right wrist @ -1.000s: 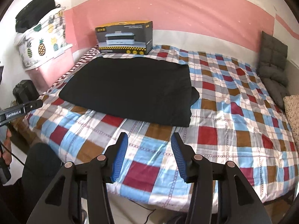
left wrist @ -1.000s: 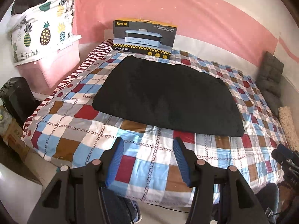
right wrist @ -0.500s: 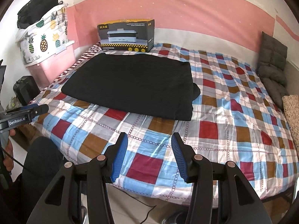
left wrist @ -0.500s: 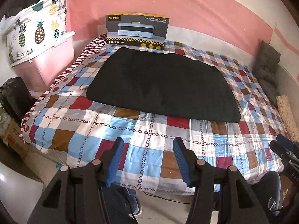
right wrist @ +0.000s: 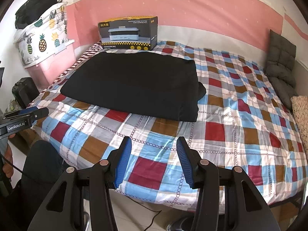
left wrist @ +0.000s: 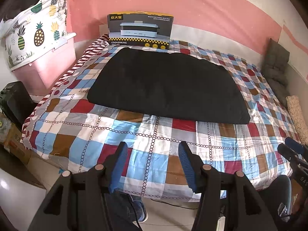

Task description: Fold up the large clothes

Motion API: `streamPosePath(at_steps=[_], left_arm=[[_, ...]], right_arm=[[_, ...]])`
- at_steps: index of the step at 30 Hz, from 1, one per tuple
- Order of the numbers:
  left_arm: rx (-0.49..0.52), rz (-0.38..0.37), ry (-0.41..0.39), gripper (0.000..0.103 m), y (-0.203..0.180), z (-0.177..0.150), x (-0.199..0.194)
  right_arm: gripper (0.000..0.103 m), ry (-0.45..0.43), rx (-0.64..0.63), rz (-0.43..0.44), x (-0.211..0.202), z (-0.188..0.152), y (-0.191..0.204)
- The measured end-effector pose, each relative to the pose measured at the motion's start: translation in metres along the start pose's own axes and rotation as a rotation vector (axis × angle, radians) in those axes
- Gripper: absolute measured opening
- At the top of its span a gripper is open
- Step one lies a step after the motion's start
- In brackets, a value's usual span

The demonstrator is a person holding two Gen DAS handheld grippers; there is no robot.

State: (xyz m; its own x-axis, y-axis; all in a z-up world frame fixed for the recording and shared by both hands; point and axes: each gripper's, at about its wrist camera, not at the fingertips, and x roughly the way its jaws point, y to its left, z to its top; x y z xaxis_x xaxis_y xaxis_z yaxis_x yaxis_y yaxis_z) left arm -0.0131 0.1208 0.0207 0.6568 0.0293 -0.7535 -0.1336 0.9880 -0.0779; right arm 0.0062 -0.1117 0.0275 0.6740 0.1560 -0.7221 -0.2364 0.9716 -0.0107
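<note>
A large black garment (left wrist: 165, 84) lies folded into a flat rectangle on the checkered bed (left wrist: 150, 140); it also shows in the right wrist view (right wrist: 134, 84). My left gripper (left wrist: 153, 148) is open and empty, held above the bed's near edge, well short of the garment. My right gripper (right wrist: 154, 142) is open and empty, also over the near edge, in front of the garment's right corner. The left gripper also shows at the left edge of the right wrist view (right wrist: 38, 112).
A Cookerking box (left wrist: 139, 30) stands at the head of the bed behind the garment. A pink bin (left wrist: 48, 67) with a pineapple-print bag sits left. Grey cushions (right wrist: 281, 63) lie at the right edge. A black case (left wrist: 17, 100) stands on the floor left.
Both grippers have drawn back from the bed, so the near edge and floor show more. The garment has not moved. Both stay open.
</note>
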Motion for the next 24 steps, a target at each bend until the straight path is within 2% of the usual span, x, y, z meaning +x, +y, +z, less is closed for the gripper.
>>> streamPosePath(at_steps=[24], left_arm=[[0.004, -0.001, -0.002, 0.057, -0.0016, -0.0002, -0.0001]], right_arm=[[0.049, 0.015, 0.001, 0.003, 0.005, -0.0061, 0.0]])
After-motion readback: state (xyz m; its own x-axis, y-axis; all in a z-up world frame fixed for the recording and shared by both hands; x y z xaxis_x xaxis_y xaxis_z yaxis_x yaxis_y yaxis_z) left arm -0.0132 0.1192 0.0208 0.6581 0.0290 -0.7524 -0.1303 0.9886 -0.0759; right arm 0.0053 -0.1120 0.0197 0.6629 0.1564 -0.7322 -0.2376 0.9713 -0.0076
